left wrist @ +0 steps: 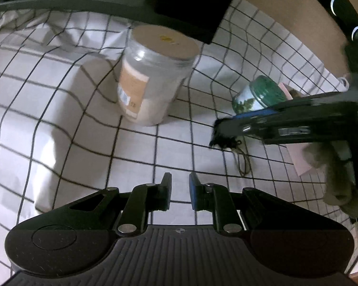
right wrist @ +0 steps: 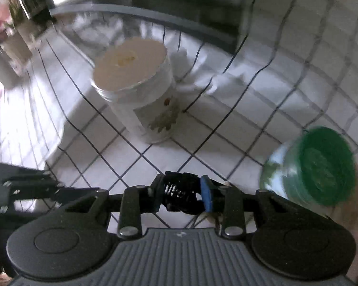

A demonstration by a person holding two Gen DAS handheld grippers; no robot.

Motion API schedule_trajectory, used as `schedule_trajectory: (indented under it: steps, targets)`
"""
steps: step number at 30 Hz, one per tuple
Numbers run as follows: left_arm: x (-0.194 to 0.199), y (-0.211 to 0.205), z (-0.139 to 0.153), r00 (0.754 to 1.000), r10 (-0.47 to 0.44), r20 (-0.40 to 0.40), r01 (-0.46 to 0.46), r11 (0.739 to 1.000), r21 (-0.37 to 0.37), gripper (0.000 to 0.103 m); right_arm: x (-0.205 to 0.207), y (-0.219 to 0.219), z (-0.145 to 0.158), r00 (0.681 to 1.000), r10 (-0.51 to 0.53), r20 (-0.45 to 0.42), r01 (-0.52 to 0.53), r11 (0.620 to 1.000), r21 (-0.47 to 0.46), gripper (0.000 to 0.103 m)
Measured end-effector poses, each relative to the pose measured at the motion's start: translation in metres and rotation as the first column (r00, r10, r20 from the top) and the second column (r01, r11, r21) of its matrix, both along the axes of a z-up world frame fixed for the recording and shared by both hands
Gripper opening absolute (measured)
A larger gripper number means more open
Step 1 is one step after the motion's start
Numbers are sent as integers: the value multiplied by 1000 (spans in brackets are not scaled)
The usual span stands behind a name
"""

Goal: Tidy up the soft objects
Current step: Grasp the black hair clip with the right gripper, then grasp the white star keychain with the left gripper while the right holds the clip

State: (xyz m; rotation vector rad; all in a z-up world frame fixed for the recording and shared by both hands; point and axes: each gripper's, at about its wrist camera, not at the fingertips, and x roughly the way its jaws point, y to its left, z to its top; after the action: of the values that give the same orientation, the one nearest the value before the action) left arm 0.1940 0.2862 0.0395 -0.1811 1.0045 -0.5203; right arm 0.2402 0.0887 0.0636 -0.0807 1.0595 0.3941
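Observation:
My right gripper (right wrist: 182,190) is shut on a small black fabric pouch (right wrist: 179,191) with white lettering, held just above the checked cloth (right wrist: 155,159). In the left wrist view this gripper (left wrist: 220,128) comes in from the right, and the black pouch (left wrist: 223,140) hangs from its tips with a thin cord (left wrist: 243,164) trailing onto the cloth. My left gripper (left wrist: 180,190) is low over the cloth, shut, with nothing between its fingers. A grey-brown fluffy soft thing (left wrist: 334,174) lies at the right, partly hidden behind the right gripper.
A tall clear jar with a beige lid (left wrist: 155,76) (right wrist: 136,88) stands mid-cloth. A small jar with a green lid (left wrist: 260,95) (right wrist: 317,166) stands to its right, beside a pink flat item (left wrist: 300,164). A black box (left wrist: 191,7) and a brown panel (left wrist: 286,12) stand at the back.

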Motion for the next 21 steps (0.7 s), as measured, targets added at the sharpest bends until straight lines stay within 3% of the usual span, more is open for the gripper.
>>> schedule_trajectory:
  steps: [3,12,15,18,21]
  targets:
    - [1,-10,2,1000,-29,8,29,1000,12,17,-29,-14,19,989,-42,139,43,999,-4,31]
    - [18,-57,11,997,-65,36,64,998,22,17,-79,-52,13,950,-153,273,202,967,-159,31]
    - [27,-76,8,999,-18,29,18,1000,19,17,-90,-70,8,950,-179,255,218,967,-133,32]
    - [33,-86,5,1000,7,4,-7,1000,-6,17,-96,-79,-1,949,-211,235,240,965,-104,45]
    - [36,-95,0,1000,-3,-7,3,1000,20,17,-105,-83,-11,943,-231,238,256,963,-80,47]
